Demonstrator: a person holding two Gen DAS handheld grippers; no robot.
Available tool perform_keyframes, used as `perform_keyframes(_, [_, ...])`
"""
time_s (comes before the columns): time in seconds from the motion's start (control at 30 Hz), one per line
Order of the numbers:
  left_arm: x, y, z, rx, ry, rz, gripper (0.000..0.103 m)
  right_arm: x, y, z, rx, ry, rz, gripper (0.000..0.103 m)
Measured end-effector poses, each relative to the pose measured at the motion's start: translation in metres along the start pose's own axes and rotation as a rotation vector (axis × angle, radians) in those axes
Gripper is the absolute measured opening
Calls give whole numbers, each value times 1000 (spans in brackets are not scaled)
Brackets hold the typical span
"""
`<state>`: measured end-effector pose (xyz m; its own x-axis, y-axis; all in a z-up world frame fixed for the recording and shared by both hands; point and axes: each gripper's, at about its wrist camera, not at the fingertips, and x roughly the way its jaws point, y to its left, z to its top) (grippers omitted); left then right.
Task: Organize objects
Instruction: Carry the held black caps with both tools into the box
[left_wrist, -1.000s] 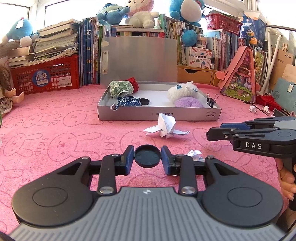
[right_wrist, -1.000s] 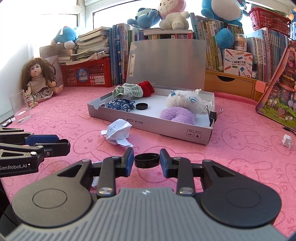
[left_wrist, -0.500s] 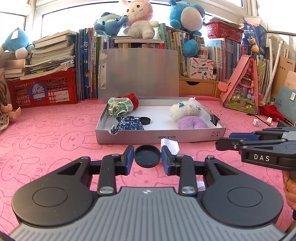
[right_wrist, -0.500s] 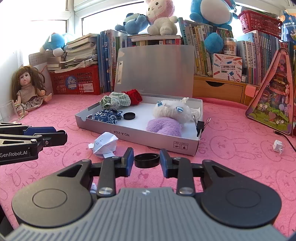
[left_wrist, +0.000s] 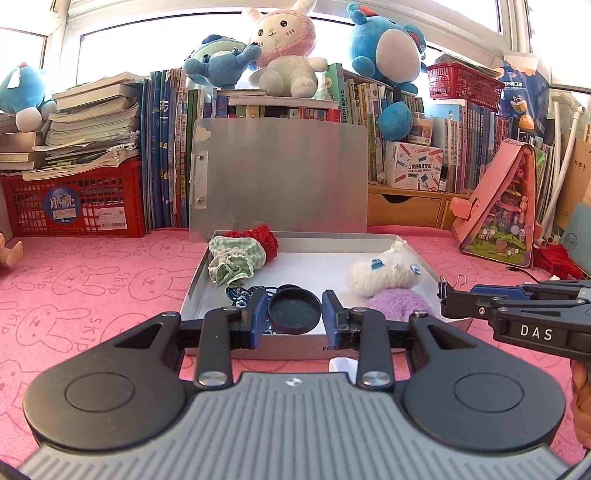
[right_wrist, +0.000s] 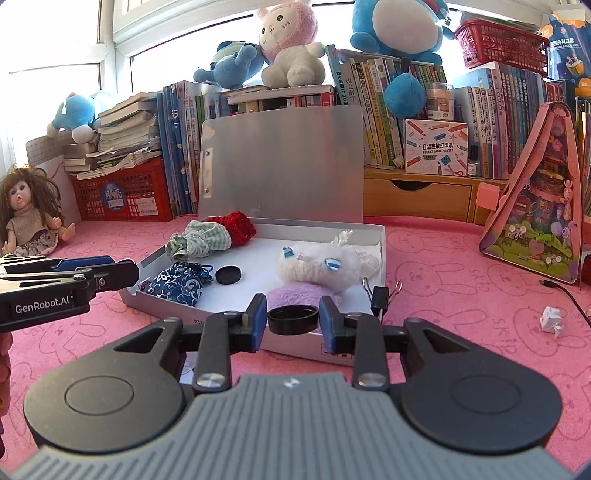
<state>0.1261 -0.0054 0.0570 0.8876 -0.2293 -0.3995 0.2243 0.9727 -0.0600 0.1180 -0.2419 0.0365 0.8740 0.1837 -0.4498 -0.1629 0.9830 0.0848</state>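
**Two black caps carried to the open box**

On the left, the left gripper (left_wrist: 294, 318) is clamped on a flat black cap (left_wrist: 294, 311), pinched across its rim and held face-up just over the near wall of the grey box (left_wrist: 413, 254). Judging by its look, the cap is light, rigid plastic with a smooth edge, so a grip straight across the widest part suits it; an off-centre pinch could let it squirt out. Inside the box lie a green checked pouch (left_wrist: 232, 260), a blue patterned pouch (right_wrist: 177, 282), a third black cap (right_wrist: 229, 275), a white plush toy (left_wrist: 384, 275) and a purple plush (left_wrist: 399, 304).

To the right, the right gripper (right_wrist: 293, 320) is closed on a hollow black cap (right_wrist: 293, 319), open side up, at the box's front corner beside a binder clip (right_wrist: 380, 295).

Compared with a second ago, both grippers have advanced and risen: the box looms much nearer, and the crumpled paper that lay ahead now sits almost hidden beneath the fingers.
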Motion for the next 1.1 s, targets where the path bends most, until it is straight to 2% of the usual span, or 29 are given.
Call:
perform_keyframes(0.3, [40,-1,16,5,4,-11,37,29,-17,16,90,30,-1,36])
perform_keyframes(0.67, [92,4,20,-27,73,-24,37,79,-38,39,188,101,8,35])
perform_keyframes(1.1, [122,6,12,-15,112,-3,37,108,-37,41,175,142,-9,33])
